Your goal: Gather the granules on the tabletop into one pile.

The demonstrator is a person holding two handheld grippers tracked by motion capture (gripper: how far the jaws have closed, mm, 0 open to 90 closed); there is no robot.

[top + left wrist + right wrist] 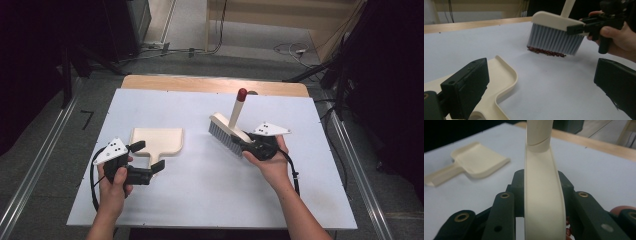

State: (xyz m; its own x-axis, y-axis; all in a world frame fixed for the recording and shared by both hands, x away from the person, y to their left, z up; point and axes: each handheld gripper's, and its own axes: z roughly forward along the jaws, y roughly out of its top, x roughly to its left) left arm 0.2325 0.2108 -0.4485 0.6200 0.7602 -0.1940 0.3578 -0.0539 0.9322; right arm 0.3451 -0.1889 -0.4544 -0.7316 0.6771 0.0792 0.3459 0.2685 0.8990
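Your right hand-held gripper (pixel 240 143) clamps the brush (pixel 227 131) over the crumbs (pixel 546 52); left hand-held gripper (pixel 148 157), jaws wide, must grip the dustpan (pixel 156 141) handle.

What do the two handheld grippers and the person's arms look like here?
Both the left gripper and the right gripper are black, with blocky flat jaws and a pistol-style handle. Each carries a grey three-cornered plate with small dark dots on top, and a black cable trails from each. The forearms are bare, with no sleeves or gloves.
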